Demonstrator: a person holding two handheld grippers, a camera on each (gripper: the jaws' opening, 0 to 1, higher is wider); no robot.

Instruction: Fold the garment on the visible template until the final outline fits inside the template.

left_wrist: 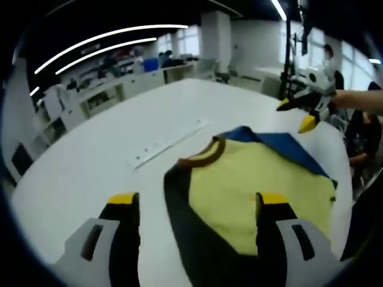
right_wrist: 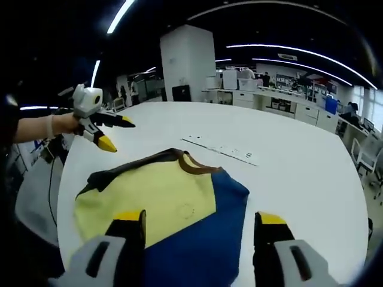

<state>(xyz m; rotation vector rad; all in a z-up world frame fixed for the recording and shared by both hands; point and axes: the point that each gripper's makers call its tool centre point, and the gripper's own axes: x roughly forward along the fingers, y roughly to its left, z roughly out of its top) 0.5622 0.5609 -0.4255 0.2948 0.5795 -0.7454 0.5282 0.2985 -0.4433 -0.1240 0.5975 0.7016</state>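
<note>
Left gripper view, left to right: white round worktop (left_wrist: 90, 161). Left gripper (left_wrist: 197, 200) low in frame, yellow-tipped black jaws apart, nothing between them, held above the worktop. Flat white strip with small markings (left_wrist: 167, 143) lies on the worktop beyond the jaws, just apart from the garment. Yellow, black and blue garment with brown collar (left_wrist: 257, 185) lies flat on the worktop; black panel toward the left jaw, yellow middle, blue flap at the far edge. Right jaw overlaps the yellow part in the picture; contact can't be told. Far right: right gripper (left_wrist: 302, 113) in a person's hand, above the garment's far edge, jaws apart, empty.

Right gripper view, left to right: left gripper (right_wrist: 116, 131) in a gloved hand, hovering over the worktop (right_wrist: 299, 173) near the garment's black sleeve, jaws apart. Garment (right_wrist: 173, 203) spread flat, yellow left, blue right, collar away from camera. Strip (right_wrist: 221, 149) beyond the collar. Right gripper (right_wrist: 197, 224) at bottom, jaws apart, nothing gripped.
</note>
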